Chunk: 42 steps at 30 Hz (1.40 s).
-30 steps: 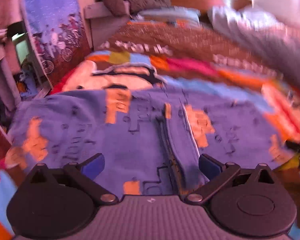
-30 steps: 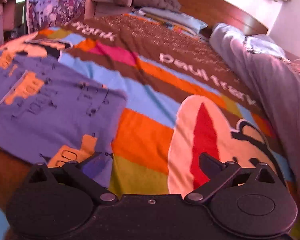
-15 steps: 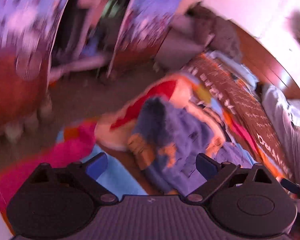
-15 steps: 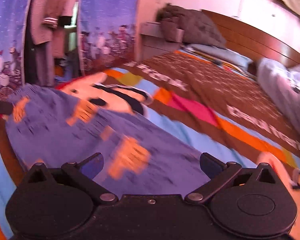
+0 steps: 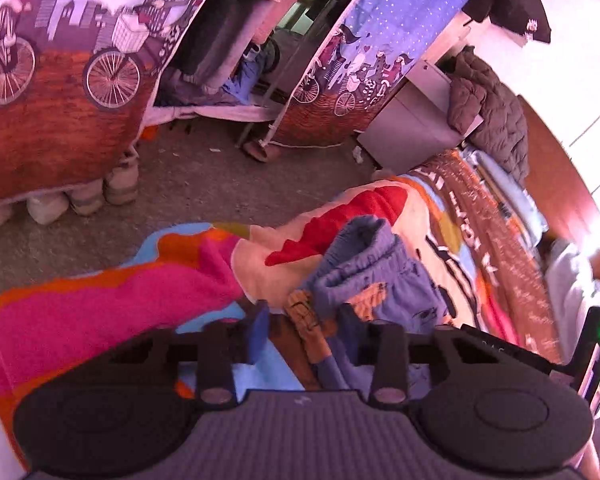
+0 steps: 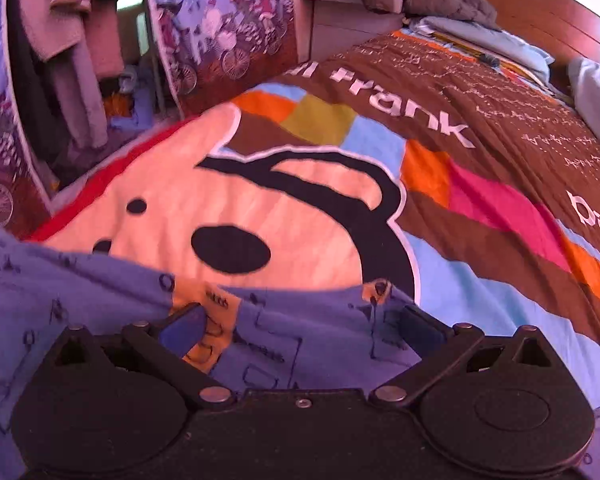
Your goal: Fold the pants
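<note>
The pants are purple-blue with orange patches and black line prints, lying on the bright cartoon blanket of a bed. In the left wrist view my left gripper has its jaws drawn in around a bunched orange-and-purple edge of the pants near the bed's corner. In the right wrist view the pants spread flat across the bottom. My right gripper is open, jaws wide apart, low over the pants' far edge.
The blanket covers the whole bed. The floor and printed curtains lie beyond the bed's corner. A grey nightstand with a dark jacket and a wooden headboard stand at the far end.
My left gripper swung to the bed's corner and closed in on the pants' edge. My right gripper moved left and forward, over the pants' far edge, still open.
</note>
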Tool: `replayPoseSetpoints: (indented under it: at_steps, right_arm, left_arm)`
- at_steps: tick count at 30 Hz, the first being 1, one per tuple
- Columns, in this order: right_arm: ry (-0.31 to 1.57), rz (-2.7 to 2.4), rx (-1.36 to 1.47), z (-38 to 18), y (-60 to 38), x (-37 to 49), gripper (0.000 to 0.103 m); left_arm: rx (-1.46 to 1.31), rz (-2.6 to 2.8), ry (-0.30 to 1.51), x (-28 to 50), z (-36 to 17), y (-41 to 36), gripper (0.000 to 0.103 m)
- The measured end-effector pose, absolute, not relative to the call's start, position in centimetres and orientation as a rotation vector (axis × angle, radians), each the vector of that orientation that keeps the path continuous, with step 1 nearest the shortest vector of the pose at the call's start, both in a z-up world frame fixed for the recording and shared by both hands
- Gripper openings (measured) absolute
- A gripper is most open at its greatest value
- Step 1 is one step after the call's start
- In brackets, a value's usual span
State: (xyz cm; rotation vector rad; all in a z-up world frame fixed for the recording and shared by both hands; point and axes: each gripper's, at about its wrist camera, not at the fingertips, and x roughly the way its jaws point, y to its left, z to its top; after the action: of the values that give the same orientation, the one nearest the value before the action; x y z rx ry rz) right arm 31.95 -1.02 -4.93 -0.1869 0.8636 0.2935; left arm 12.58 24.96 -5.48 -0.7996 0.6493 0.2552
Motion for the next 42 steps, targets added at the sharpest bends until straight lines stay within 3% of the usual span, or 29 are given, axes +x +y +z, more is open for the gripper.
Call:
replayPoseSetpoints:
  at_steps: [5, 9, 12, 13, 17, 20, 22, 24, 26, 31, 35, 42]
  right_arm:
    - [0.794, 0.233, -0.225, -2.5, -3.1, 28.1, 0.102]
    - [0.667, 0.189, -0.227, -0.8, -7.1, 22.2, 0.102]
    - [0.639, 0.061, -0.262, -1.6, -9.0, 19.4, 0.102]
    - [0.65, 0.042, -0.269, -2.3, -9.4, 18.8, 0.102]
    - [0.738, 0.028, -0.329, -5.4, -9.3, 18.0, 0.102]
    - [0.71, 0.013, -0.347, -5.9, -8.9, 17.6, 0.102]
    - [0.709, 0.013, -0.346, -6.2, -8.9, 17.6, 0.102]
    - [0.719, 0.018, -0.312, -6.4, -9.5, 17.9, 0.102]
    - [0.738, 0.028, -0.262, -6.6, -10.2, 18.3, 0.102]
    - [0.756, 0.039, -0.211, -6.6, -10.7, 18.3, 0.102]
    - [0.748, 0.036, -0.227, -6.7, -10.4, 18.2, 0.102]
    - [0.759, 0.051, -0.165, -6.6, -11.1, 18.3, 0.102]
  left_arm:
    - [-0.874, 0.237, 0.619, 11.7, -6.0, 25.6, 0.022]
    - [-0.88, 0.237, 0.619, 11.6, -6.1, 25.5, 0.023]
    - [-0.879, 0.24, 0.62, 11.8, -6.2, 25.3, 0.032]
    - [-0.878, 0.231, 0.621, 11.8, -6.2, 25.2, 0.039]
    - [-0.873, 0.224, 0.608, 11.8, -6.1, 24.9, 0.045]
    - [-0.897, 0.183, 0.577, 11.7, -6.3, 24.8, 0.067]
    - [-0.896, 0.163, 0.56, 11.7, -6.3, 24.6, 0.07]
    - [-0.883, 0.175, 0.55, 11.5, -6.4, 24.3, 0.067]
    - [-0.869, 0.224, 0.559, 11.4, -6.4, 24.0, 0.043]
    - [-0.845, 0.306, 0.585, 11.8, -6.2, 23.5, 0.023]
    - [-0.633, 0.39, 0.57, 12.2, -4.3, 20.4, 0.017]
    - [-0.363, 0.36, 0.462, 12.3, 0.6, 15.0, 0.015]
